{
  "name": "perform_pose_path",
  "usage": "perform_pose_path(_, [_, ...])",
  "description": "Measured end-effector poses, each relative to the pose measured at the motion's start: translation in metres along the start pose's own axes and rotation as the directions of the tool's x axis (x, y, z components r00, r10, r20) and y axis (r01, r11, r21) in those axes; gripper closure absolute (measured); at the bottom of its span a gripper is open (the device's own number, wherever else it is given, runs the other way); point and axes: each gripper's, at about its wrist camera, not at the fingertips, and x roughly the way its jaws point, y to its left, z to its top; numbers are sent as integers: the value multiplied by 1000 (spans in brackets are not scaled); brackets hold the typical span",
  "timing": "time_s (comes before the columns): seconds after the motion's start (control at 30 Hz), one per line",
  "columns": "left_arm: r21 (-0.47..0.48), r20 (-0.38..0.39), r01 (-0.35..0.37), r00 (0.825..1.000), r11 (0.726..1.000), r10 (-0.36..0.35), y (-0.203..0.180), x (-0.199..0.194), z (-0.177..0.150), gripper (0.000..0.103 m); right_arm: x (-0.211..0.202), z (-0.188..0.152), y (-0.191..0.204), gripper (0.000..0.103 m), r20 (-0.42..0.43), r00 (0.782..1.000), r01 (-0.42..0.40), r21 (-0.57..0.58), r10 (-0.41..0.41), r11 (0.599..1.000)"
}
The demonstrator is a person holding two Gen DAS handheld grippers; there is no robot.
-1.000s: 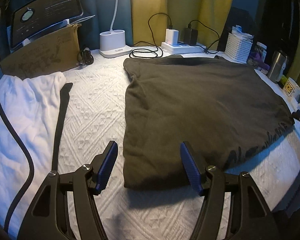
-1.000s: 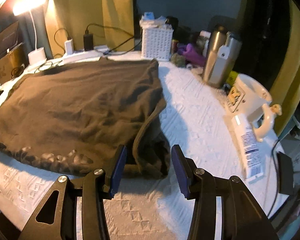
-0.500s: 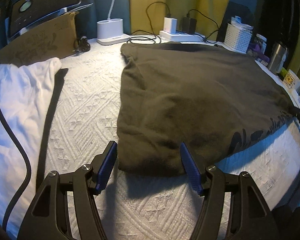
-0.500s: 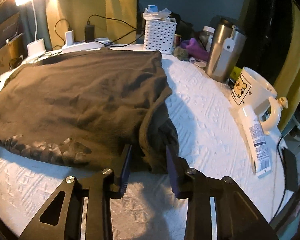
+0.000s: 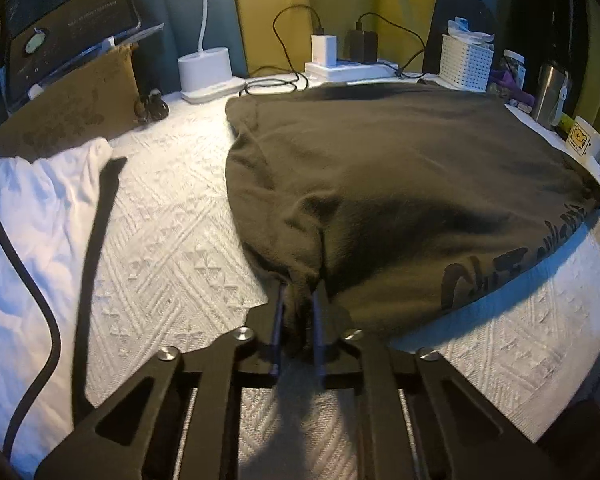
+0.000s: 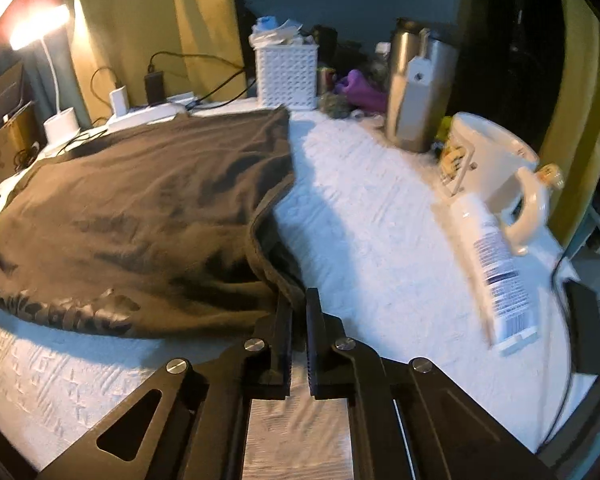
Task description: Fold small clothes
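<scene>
Both grippers went from open to clamped since a second ago. Left gripper [image 5: 298, 300] jaws closing, near-left corner of the shirt [image 5: 400, 184] bunched between its pads. Right gripper [image 6: 299, 312] pinched tight on the shirt's [image 6: 140, 216] near-right corner, cloth visible between the pads. Shirt lies flat on the white cover [image 5: 160, 240], spreading ahead of both tools. White cloth [image 5: 32, 208] far left of left gripper; mug [image 6: 496, 168] and tube [image 6: 494, 264] right of right gripper.

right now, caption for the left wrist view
Left gripper closing on the near corner of a dark shirt spread on a white bedspread.
</scene>
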Motion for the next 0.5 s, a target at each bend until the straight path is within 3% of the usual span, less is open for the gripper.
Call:
perform_pose_path(0.13, [-26, 42, 9, 999, 1000, -8, 4, -16, 8, 95, -10, 6, -14, 98, 19, 1000, 7, 15, -7, 1000])
perform_pose_path(0.37, [-45, 44, -2, 999, 999, 4, 11, -22, 13, 96, -11, 3, -17, 98, 16, 1000, 12, 14, -12, 1000])
perform_pose_path(0.5, [-52, 89, 2, 996, 999, 2, 11, -38, 22, 96, -30, 16, -12, 98, 71, 997, 19, -16, -18, 1000])
